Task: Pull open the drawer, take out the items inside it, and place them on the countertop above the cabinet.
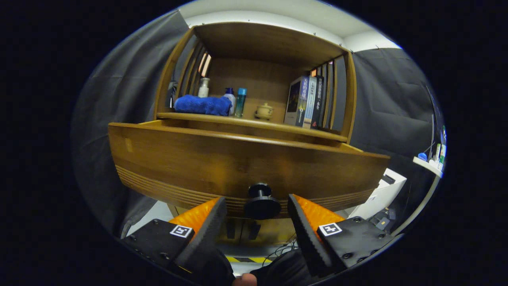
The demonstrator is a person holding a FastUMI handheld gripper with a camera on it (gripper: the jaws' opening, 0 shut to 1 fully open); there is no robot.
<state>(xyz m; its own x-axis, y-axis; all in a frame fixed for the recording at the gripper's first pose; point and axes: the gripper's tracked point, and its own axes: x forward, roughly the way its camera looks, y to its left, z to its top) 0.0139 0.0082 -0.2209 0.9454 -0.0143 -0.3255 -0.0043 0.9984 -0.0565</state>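
The wooden drawer [222, 163] stands pulled out from the cabinet, its broad front panel close before me. A round dark knob [261, 202] sticks out of the panel's lower middle. My gripper [257, 204] is open, one finger on each side of the knob with a gap to each, so neither finger presses on it. The drawer's inside is hidden behind its front panel. Above it runs the countertop [274, 126], which carries a folded blue cloth [202, 105], three bottles [239, 102], a small ceramic pot [264, 111] and a row of books [305, 101].
Wooden side posts and a top board frame the shelf space above the countertop. A white box [381, 194] sits low to the right of the drawer. Farther right, a small white shelf [430, 165] holds a few small items. Cables lie on the floor below the drawer.
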